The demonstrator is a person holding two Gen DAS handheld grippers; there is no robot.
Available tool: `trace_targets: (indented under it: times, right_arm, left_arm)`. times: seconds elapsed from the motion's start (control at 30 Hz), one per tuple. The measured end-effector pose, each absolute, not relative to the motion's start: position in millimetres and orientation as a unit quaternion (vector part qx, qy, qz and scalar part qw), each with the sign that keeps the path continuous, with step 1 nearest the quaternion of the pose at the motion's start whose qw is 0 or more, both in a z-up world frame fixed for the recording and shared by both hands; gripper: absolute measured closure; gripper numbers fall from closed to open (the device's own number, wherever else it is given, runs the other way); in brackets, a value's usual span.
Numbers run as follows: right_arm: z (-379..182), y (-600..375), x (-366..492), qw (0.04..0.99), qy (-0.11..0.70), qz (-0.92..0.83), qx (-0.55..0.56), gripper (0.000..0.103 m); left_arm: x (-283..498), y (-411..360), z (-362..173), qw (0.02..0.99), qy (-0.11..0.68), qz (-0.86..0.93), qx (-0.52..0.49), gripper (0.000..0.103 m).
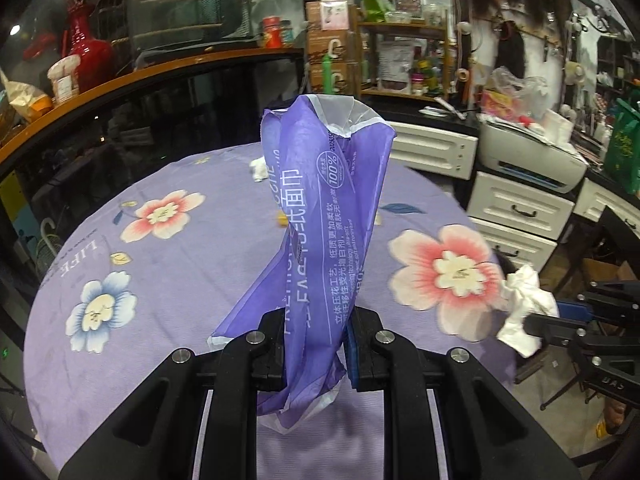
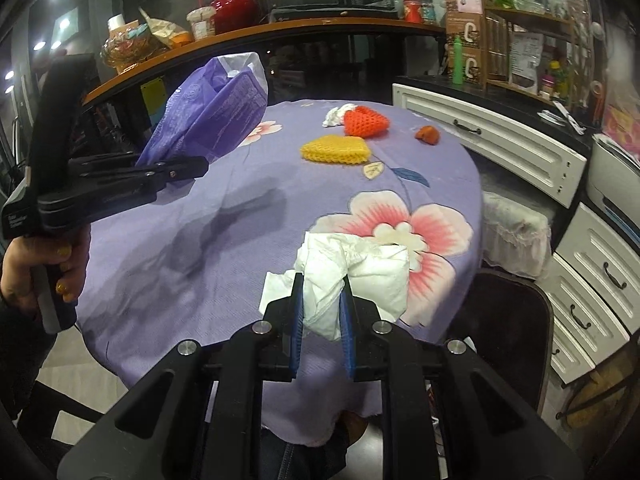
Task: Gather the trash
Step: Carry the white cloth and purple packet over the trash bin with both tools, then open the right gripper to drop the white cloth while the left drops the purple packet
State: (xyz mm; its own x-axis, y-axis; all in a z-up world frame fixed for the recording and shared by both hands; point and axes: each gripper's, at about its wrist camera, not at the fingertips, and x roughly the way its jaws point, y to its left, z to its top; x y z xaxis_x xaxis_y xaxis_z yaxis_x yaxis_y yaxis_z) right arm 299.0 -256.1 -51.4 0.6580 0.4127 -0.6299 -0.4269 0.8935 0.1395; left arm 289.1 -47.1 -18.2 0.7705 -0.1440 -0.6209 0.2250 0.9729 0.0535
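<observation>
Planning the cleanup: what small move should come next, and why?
Probably bring the crumpled tissue over to the mouth of the purple wrapper bag and drop it in. The right gripper is shut on the tissue, and the left gripper holds the bag upright with its open end up, above the table.

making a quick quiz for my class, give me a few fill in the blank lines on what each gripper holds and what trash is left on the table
1. The left gripper is shut on a ____ plastic wrapper.
2. The right gripper is shut on crumpled white ____.
3. On the tablecloth, an orange foam net lies beside a ____ foam net.

Missing words: purple; tissue; yellow
</observation>
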Motion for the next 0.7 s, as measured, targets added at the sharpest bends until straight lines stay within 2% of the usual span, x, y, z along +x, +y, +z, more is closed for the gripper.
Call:
trace_targets:
  times: [0.43, 0.7]
  right_arm:
    - [-71.7, -347.4, 301.7, 0.924, 0.360, 0.119, 0.051, 0.086]
    - [-133.6, -393.7, 329.7, 0.900, 0.423, 0.057, 0.086, 0.086]
  left_arm:
    - [275.3, -131.5, -20.4, 0.928, 0.317, -0.191, 0.034, 0.084]
    - [273.7, -183.8, -30.1, 0.915, 0.323, -0.237, 0.049, 0.084]
